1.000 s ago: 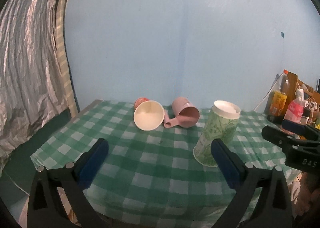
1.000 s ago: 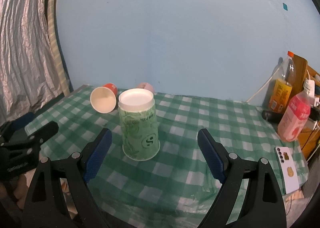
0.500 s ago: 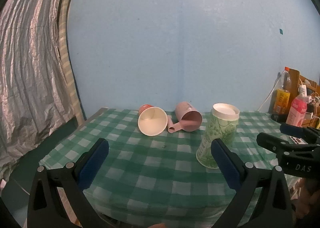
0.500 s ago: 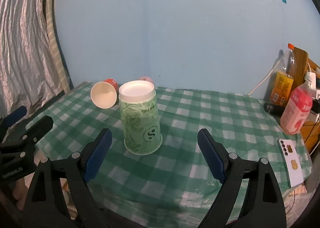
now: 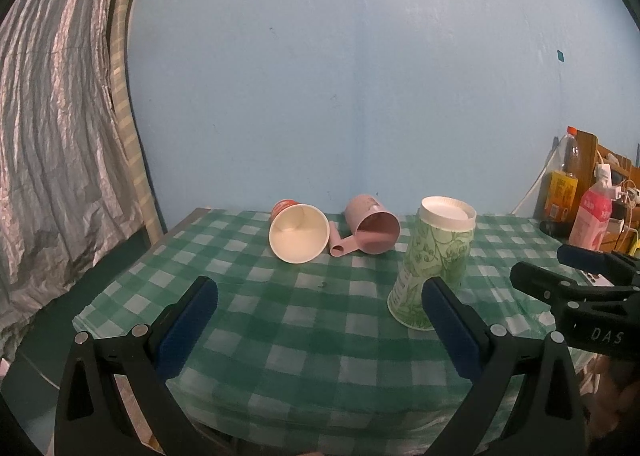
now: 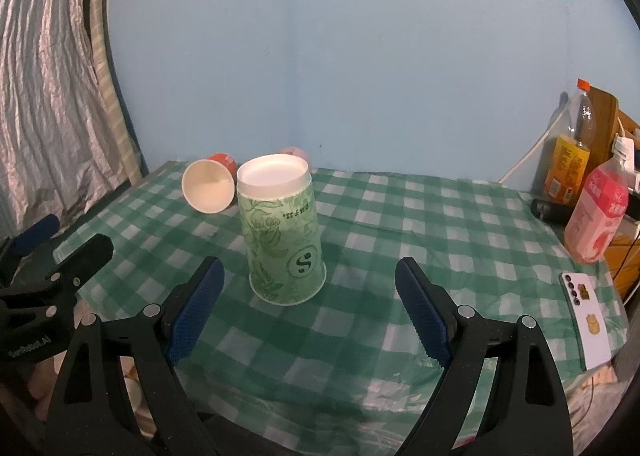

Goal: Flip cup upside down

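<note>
Right wrist: right gripper [image 6: 310, 308] level, spread | green cup [image 6: 282, 230] inverted

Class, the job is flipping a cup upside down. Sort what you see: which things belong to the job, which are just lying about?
Belongs to the job:
green paper cup, already rim-down
left gripper
right gripper

Just lying about:
red paper cup
pink mug
pink bottle
orange bottle
phone

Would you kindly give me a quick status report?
Both tools open, empty. Green cup upside down on table. Red cup, pink mug on sides behind.
</note>
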A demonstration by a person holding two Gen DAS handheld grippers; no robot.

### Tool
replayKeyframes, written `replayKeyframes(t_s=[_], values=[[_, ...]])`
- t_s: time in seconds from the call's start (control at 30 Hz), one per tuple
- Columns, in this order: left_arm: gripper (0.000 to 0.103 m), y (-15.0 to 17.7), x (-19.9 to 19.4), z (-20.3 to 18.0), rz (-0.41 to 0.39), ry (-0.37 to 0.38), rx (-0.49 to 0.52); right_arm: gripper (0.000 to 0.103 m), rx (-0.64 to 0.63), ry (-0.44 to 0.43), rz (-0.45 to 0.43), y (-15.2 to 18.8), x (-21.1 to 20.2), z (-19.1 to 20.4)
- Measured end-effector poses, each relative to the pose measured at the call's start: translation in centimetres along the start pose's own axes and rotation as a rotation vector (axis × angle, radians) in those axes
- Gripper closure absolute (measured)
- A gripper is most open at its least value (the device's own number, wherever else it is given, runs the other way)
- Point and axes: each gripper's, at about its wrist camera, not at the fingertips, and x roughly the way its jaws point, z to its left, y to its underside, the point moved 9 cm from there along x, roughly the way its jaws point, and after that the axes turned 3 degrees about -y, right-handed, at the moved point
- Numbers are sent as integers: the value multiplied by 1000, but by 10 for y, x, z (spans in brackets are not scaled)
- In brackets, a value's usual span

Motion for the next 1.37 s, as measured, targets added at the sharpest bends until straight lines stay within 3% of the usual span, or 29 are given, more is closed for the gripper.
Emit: replayKeyframes(t_s=[1.37], values=[[0, 6, 4, -5, 19, 11, 26, 16, -1, -5, 6, 3, -2, 2]])
